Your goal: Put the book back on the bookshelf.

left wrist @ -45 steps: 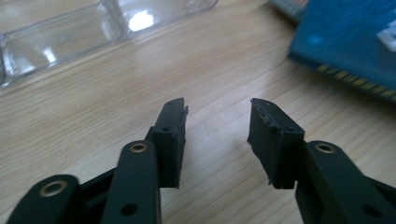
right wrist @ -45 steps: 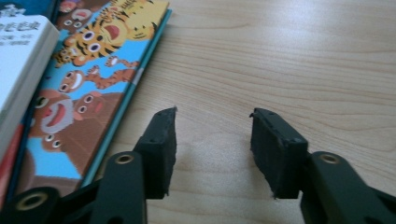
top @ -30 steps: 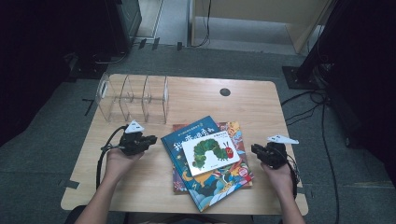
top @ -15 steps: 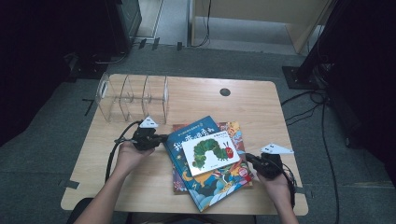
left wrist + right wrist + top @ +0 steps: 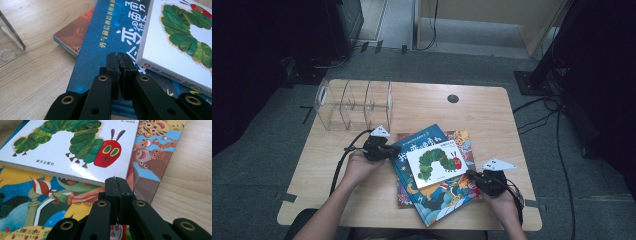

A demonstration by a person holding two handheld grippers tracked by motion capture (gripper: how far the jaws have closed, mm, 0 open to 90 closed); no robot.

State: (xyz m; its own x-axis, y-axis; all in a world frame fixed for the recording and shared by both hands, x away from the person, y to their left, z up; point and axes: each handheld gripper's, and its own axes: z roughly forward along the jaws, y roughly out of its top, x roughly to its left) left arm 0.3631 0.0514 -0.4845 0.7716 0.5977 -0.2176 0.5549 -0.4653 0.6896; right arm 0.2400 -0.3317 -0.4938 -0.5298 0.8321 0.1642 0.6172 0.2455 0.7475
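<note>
At the table's near half, the layout is recorded as follows:

Left gripper: jaws are pressed together with nothing between them; the tips are seen over the blue book's left part, just short of the white book's corner.

Right gripper: jaws have just been closing and are seen pressed together on nothing; the tips are poised just in front of the white book's near edge.

White book: set on top of the stack, between the two grippers; a glossy, flat, thick-edged rectangle with a green caterpillar printed on it.

Blue book: laid under the white one, slightly askew; a matt dark-blue cover with pale lettering.

Lower books: fanned out beneath, brightly illustrated, thin and flat.

Rack: clear plastic with upright dividers, placed well apart at the far left.

Table: pale wood grain, with rounded corners.
</note>
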